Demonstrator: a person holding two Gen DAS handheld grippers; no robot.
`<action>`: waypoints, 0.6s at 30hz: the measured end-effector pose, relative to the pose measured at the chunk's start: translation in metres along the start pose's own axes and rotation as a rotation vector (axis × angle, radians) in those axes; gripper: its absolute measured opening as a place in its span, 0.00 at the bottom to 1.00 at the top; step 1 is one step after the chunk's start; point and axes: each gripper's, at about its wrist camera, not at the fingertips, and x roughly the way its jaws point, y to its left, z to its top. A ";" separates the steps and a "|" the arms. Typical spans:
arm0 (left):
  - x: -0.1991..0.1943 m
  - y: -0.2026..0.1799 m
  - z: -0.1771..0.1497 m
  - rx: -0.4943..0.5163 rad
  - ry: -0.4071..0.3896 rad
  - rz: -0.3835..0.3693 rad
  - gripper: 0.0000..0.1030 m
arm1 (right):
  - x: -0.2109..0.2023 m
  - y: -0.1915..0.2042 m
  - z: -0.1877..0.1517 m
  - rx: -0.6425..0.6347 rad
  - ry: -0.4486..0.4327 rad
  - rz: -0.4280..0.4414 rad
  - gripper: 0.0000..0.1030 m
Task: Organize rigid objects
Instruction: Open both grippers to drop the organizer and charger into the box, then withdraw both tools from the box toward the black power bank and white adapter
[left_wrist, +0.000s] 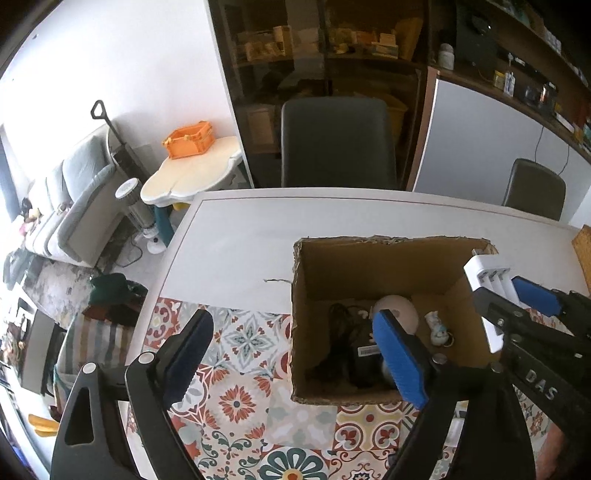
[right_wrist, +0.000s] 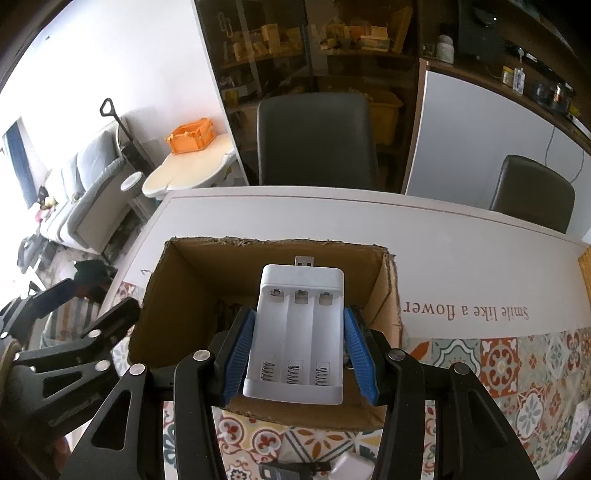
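Note:
An open cardboard box stands on the table. In it lie a black adapter with its cable, a white round object and a small pale figurine. My right gripper is shut on a white three-slot battery charger with a USB plug, held above the box opening; the left wrist view shows the charger over the box's right wall. My left gripper is open and holds nothing, straddling the box's left wall, one finger over the inside.
A patterned tile cloth covers the near table; the far part is bare white. Two dark chairs stand behind the table. A small white item and a black one lie near the front edge.

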 end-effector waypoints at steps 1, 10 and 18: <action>-0.001 0.001 -0.001 -0.007 -0.002 -0.001 0.86 | 0.001 0.000 0.000 0.000 0.004 -0.005 0.48; -0.024 -0.005 -0.019 0.007 -0.057 -0.003 0.94 | -0.021 -0.005 -0.016 0.017 -0.007 -0.061 0.70; -0.055 -0.018 -0.039 0.042 -0.115 -0.015 0.96 | -0.062 -0.020 -0.041 0.071 -0.087 -0.070 0.70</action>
